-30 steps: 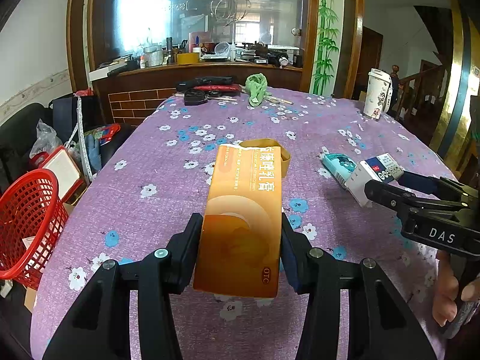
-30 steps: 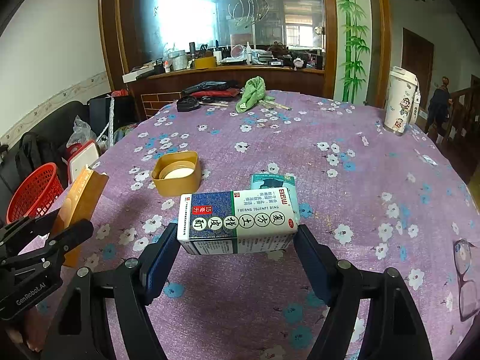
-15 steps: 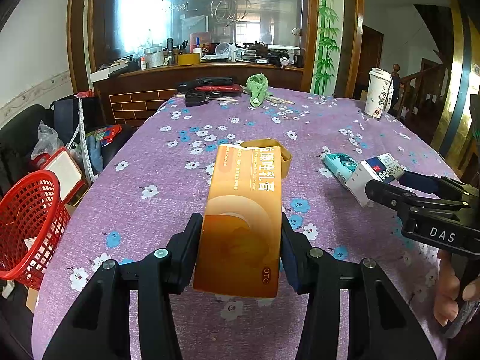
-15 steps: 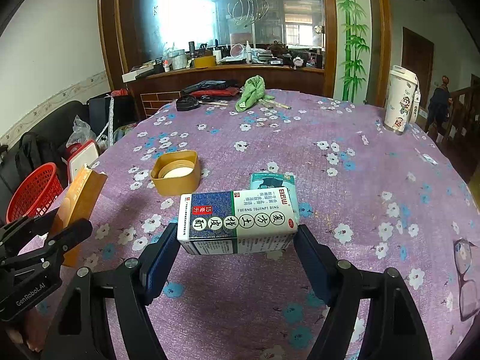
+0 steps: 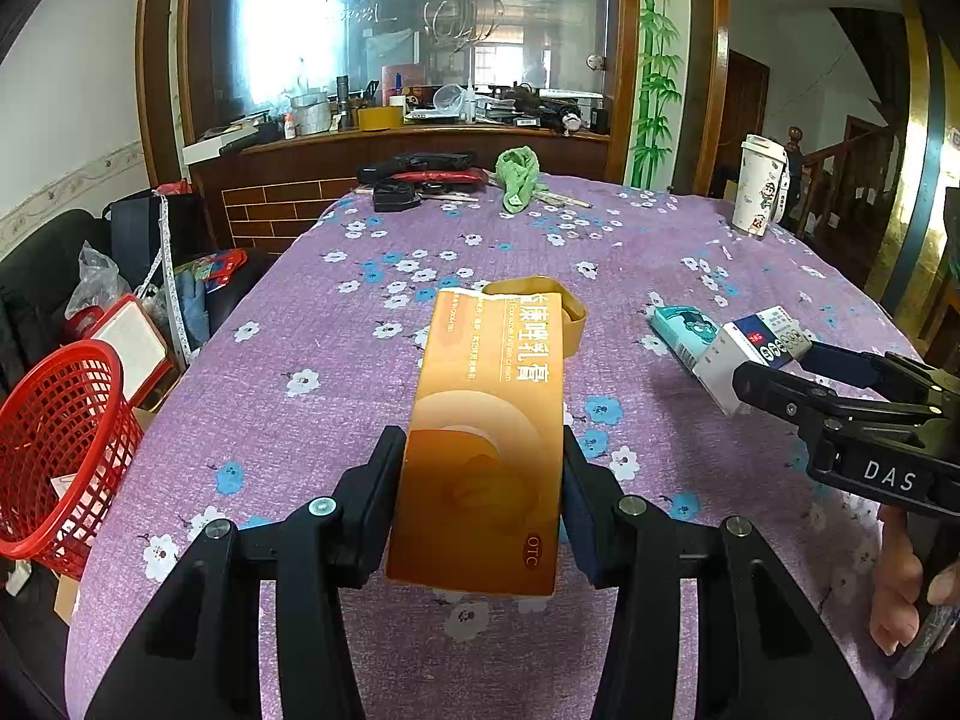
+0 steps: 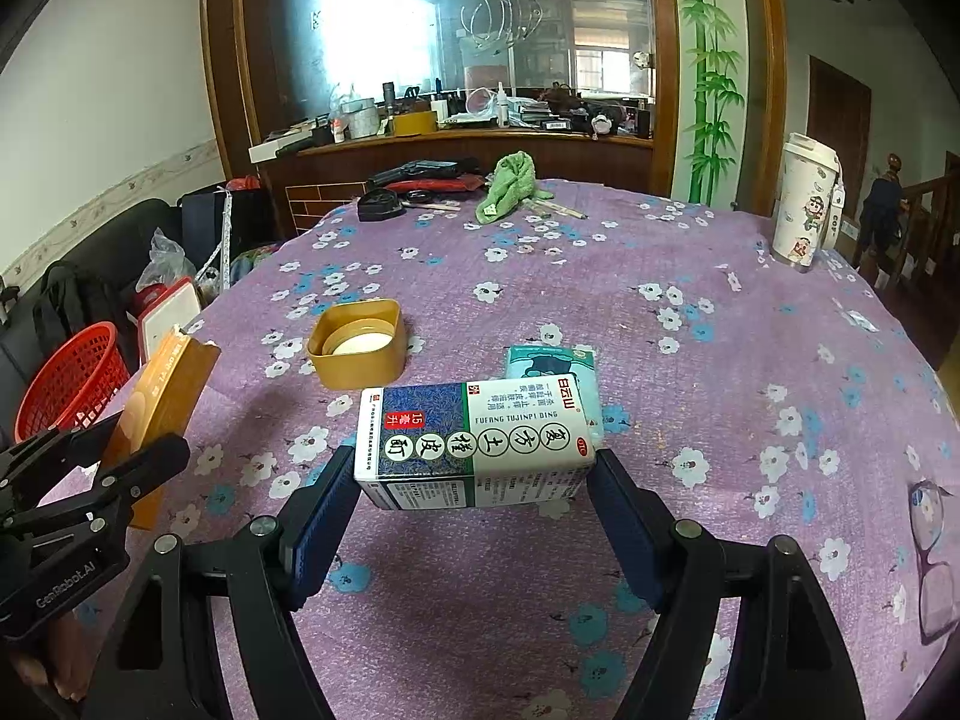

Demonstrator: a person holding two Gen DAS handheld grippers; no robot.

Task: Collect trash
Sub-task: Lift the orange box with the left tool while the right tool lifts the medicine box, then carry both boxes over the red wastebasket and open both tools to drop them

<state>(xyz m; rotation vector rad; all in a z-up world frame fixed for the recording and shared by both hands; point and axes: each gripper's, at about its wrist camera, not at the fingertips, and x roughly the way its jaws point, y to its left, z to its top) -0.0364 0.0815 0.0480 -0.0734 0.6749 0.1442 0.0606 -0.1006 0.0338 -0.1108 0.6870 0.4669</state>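
The left claw [image 5: 480, 483] grips a flat orange carton [image 5: 489, 438] with glossy card faces, white lettering and a torn top flap, raised above the near edge of the tabletop [image 5: 312, 396]. The right claw [image 6: 474, 495] grips a rectangular blue-and-white carton [image 6: 474, 438] by its 2 ends, above the purple floral cloth. A red mesh basket [image 5: 57, 450] stands beside the tabletop's left edge.

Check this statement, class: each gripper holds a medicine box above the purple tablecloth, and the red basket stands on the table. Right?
Not quite. The red basket stands off the table, beside its edge, as the left wrist view shows. Each gripper does hold a medicine box above the purple tablecloth.
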